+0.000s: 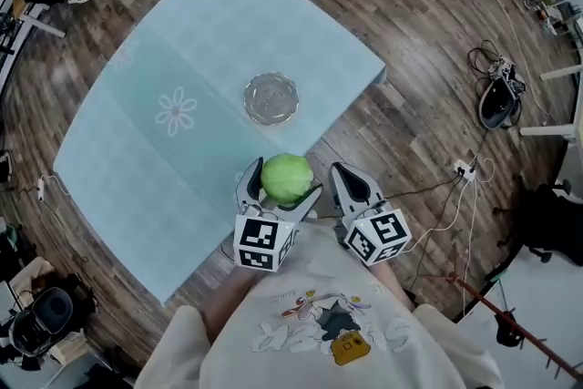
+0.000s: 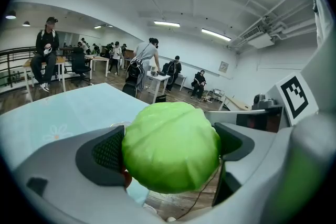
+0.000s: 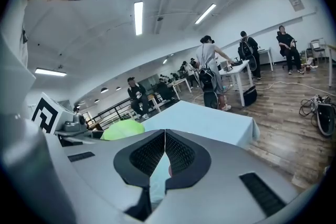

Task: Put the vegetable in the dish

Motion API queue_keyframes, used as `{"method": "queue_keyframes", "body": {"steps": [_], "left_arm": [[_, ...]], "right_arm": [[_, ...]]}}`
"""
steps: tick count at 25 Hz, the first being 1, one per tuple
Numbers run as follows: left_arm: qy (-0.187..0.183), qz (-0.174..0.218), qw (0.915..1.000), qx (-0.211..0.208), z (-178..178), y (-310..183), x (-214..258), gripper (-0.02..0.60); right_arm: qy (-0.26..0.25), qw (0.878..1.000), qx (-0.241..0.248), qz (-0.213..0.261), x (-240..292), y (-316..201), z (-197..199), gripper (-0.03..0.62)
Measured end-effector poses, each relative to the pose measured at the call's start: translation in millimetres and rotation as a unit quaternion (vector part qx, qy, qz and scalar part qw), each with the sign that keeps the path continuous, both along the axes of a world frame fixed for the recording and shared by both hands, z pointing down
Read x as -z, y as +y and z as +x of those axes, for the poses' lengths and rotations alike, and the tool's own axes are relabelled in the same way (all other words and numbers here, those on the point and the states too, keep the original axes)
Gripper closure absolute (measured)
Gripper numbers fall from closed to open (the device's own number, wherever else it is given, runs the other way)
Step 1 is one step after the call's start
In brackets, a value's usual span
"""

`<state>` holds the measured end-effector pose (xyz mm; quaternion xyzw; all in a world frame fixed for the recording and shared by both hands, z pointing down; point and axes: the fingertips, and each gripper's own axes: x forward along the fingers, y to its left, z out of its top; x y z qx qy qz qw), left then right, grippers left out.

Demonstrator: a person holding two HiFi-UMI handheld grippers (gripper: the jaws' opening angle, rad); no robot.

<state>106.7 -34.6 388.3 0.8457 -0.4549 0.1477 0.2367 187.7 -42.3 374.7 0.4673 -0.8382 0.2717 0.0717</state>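
Observation:
A round green cabbage sits between the jaws of my left gripper, held above the table's near edge; the left gripper view shows the cabbage pressed by both dark pads. A clear glass dish lies empty on the pale blue tablecloth, farther out than the cabbage. My right gripper hangs just right of the left one, shut with nothing in it; its pads meet in the right gripper view, where the cabbage shows at left.
The table is covered in a light blue cloth with a faint flower print. Wooden floor surrounds it, with cables and a power strip at right. Several people and desks stand far off in the room.

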Motion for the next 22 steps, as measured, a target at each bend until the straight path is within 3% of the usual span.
{"method": "queue_keyframes", "body": {"steps": [6,12,22], "left_arm": [[-0.007,0.016,0.9997,0.018,-24.3,-49.3,12.0,0.041],[0.021,-0.019,0.9967,0.075,-56.7,-84.9,-9.8,0.041],[-0.011,-0.041,0.9911,0.126,-67.9,-136.9,-39.8,0.041]], "right_arm": [[0.006,0.999,0.043,-0.003,16.0,-64.8,-34.5,0.571],[0.021,0.995,0.096,-0.011,7.5,-102.1,-66.7,0.571],[0.035,0.972,0.226,-0.048,-28.0,-164.8,-98.2,0.571]]}}
